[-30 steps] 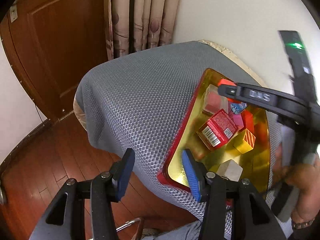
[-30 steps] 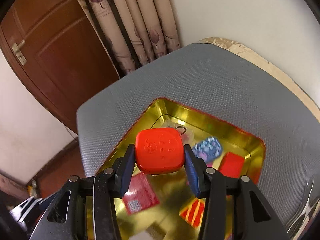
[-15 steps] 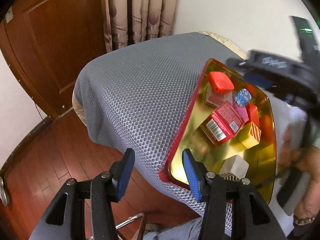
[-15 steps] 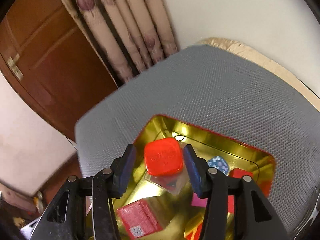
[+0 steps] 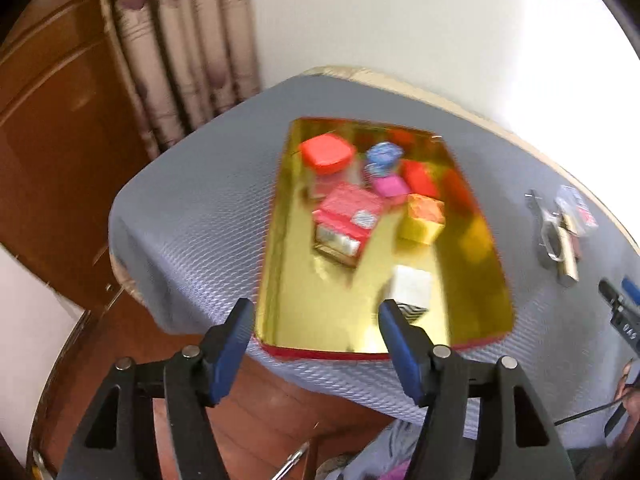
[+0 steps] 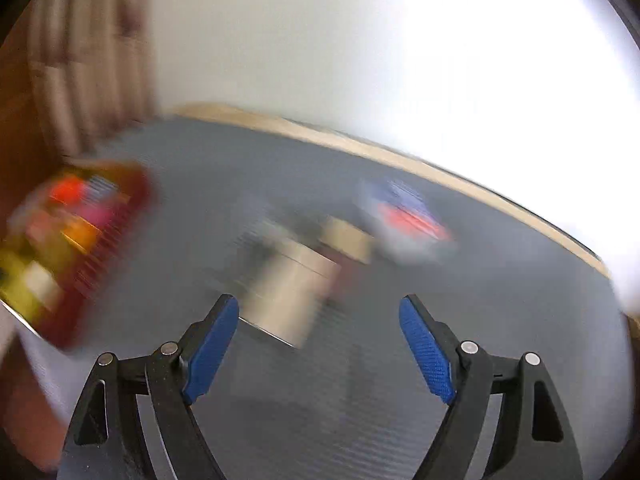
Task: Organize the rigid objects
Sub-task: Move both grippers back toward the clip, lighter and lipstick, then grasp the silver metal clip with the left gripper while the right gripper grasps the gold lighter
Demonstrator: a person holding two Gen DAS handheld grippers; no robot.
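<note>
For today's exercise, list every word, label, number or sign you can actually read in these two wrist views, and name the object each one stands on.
None can be read.
Red box in the gold tin: a pale label, too blurred.
Black device at the right edge of the left wrist view: white characters, not legible.
Packet on the grey cover: right wrist view too smeared.

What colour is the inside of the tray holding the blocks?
Shiny gold inside the tray, with a red outer rim; clearest in the left wrist view.
</note>
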